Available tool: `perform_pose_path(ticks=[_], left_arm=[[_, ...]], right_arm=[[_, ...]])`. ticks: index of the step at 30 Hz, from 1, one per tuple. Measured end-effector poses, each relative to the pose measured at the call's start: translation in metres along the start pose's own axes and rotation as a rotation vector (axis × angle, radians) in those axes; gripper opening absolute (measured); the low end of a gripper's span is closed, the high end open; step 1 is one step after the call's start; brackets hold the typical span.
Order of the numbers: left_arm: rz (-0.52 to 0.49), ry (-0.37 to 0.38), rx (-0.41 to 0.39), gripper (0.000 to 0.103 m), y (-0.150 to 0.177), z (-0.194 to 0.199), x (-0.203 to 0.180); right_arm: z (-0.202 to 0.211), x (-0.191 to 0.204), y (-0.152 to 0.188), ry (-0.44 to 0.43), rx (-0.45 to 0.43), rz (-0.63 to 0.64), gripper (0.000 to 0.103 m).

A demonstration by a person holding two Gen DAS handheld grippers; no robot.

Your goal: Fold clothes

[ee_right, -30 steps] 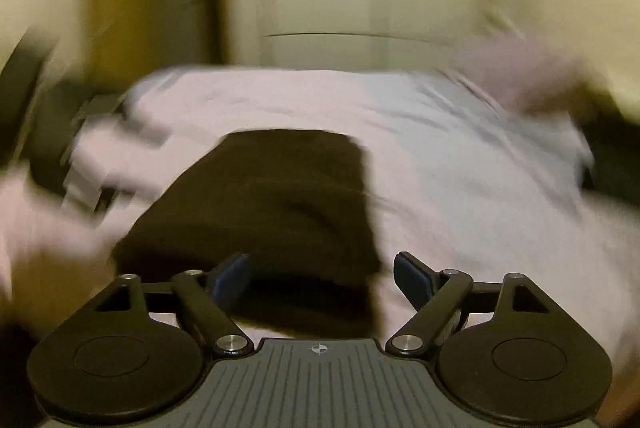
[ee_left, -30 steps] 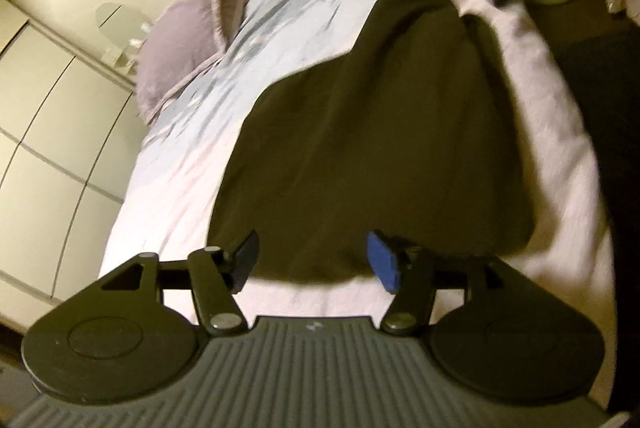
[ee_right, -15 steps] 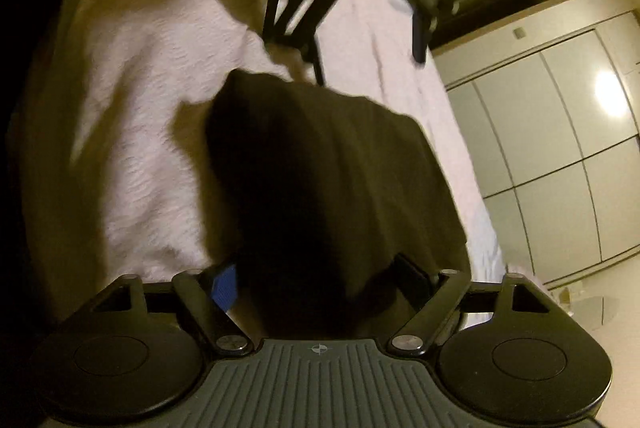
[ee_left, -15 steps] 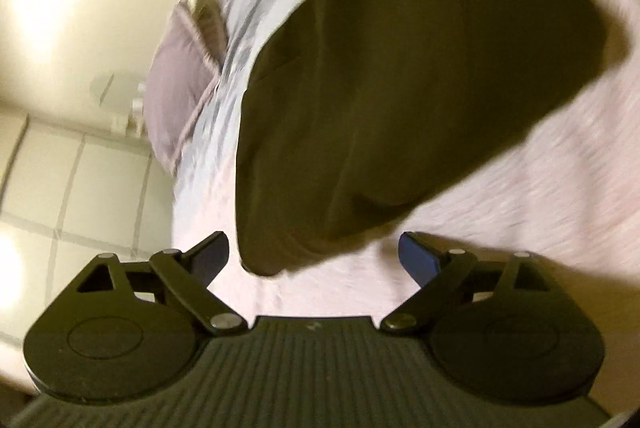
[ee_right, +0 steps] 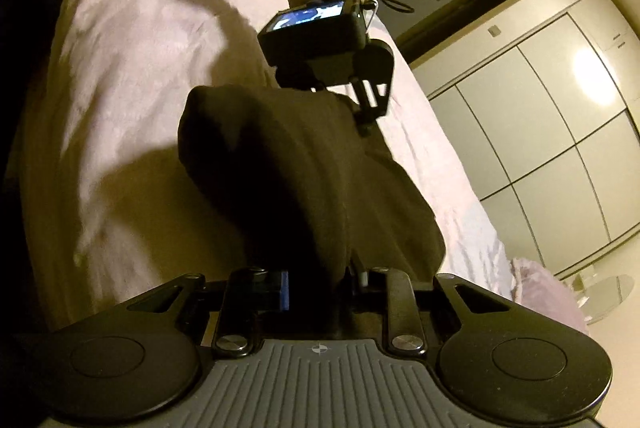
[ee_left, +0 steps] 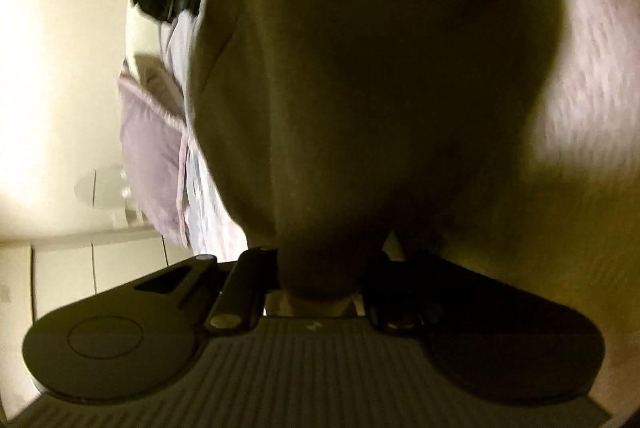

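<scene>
While both views are dim, grips read clearly.
Left wrist view: left gripper [ee_left: 320, 280] clamps the dark garment [ee_left: 380, 76], which fills the frame above the pale bedspread [ee_left: 592, 40].
Right wrist view: right gripper [ee_right: 320, 288] pinches the garment's near edge [ee_right: 312, 180]; cloth lies on the bedspread [ee_right: 140, 40], wardrobe [ee_right: 560, 132] beyond.

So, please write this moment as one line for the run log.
stage: fold | left claw: shut on dark garment | right claw: shut on dark garment | garment: on pink bedspread, opposite ends gripped

A lilac pillow [ee_left: 148, 156] lies on the pale bedspread [ee_right: 132, 40] near white wardrobe doors [ee_right: 552, 132].
</scene>
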State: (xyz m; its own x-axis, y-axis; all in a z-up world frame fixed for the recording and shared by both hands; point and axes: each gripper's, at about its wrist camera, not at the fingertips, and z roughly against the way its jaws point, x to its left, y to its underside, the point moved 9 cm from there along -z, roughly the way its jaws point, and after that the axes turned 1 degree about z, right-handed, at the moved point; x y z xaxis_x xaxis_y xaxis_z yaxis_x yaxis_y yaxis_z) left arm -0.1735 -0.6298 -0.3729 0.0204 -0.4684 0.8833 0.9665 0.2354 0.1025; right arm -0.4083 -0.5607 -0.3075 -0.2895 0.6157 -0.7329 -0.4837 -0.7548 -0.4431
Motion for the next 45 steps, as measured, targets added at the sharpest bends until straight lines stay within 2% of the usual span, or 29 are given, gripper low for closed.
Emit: perform_pose_path(ticks=[5,8,11,13,15,17,19,22,24,26,29,30,31,32,33,35,39,42,44,45], left_arm=[[0.073,-0.065,0.105,0.008,0.018,0.053,0.03],[0.11,-0.077,0.236,0.007,0.034,0.103,0.037],[0.251,0.044,0.327,0.008,0.03,0.157,0.012],[0.332,0.153,0.342,0.012,0.013,0.186,-0.019],[0.338,0.24,0.354,0.017,-0.006,0.204,-0.058],[0.297,0.22,0.373,0.028,-0.014,0.215,-0.082],[0.327,0.208,0.384,0.03,-0.01,0.225,-0.084],[0.493,0.204,0.389,0.03,0.007,0.238,-0.065],[0.623,0.2,0.387,0.031,0.022,0.245,-0.048],[0.765,0.164,0.361,0.035,0.037,0.243,-0.022],[0.969,0.13,0.31,0.052,0.058,0.227,0.013],[1.034,0.128,0.294,0.057,0.065,0.218,0.023],[1.092,0.136,0.279,0.057,0.07,0.205,0.03],[1.15,0.144,0.263,0.058,0.076,0.193,0.037],[1.197,0.157,0.256,0.058,0.082,0.181,0.041],[1.289,0.183,0.24,0.058,0.095,0.156,0.049],[1.433,0.282,0.183,0.057,0.099,0.095,0.068],[1.482,0.345,0.156,0.056,0.1,0.061,0.066],[1.525,0.404,0.127,0.051,0.103,0.057,0.062],[1.543,0.432,0.114,0.04,0.102,0.051,0.063]], right_arm=[[0.001,-0.019,-0.003,0.017,-0.048,0.071,0.024],[0.003,-0.027,-0.012,0.026,-0.122,0.137,0.024],[0.001,-0.028,-0.022,0.012,-0.189,0.186,0.024],[-0.003,-0.01,-0.021,-0.059,-0.187,0.196,0.024],[-0.007,0.013,-0.014,-0.131,-0.16,0.206,0.025],[-0.008,0.033,-0.005,-0.161,-0.128,0.207,0.026],[-0.004,0.037,0.0,-0.13,-0.096,0.169,0.026],[0.006,0.026,0.001,-0.103,-0.049,0.054,0.026],[0.006,0.009,0.002,-0.088,-0.038,-0.098,0.026],[0.007,-0.008,0.003,-0.072,-0.026,-0.25,0.026],[0.008,-0.032,0.004,-0.048,-0.008,-0.477,0.027],[0.009,-0.04,0.005,-0.04,-0.002,-0.553,0.029],[0.009,-0.048,0.005,-0.031,0.004,-0.629,0.031],[0.01,-0.056,0.006,-0.023,0.01,-0.705,0.041],[0.01,-0.064,0.007,-0.014,0.016,-0.78,0.055],[0.005,-0.078,0.01,-0.035,0.011,-0.917,0.068],[-0.014,-0.103,0.017,-0.119,-0.017,-1.166,0.068],[-0.038,-0.104,0.02,-0.178,-0.016,-1.266,0.068],[-0.052,-0.109,0.032,-0.199,-0.01,-1.337,0.068],[-0.057,-0.111,0.038,-0.211,-0.01,-1.376,0.068]])
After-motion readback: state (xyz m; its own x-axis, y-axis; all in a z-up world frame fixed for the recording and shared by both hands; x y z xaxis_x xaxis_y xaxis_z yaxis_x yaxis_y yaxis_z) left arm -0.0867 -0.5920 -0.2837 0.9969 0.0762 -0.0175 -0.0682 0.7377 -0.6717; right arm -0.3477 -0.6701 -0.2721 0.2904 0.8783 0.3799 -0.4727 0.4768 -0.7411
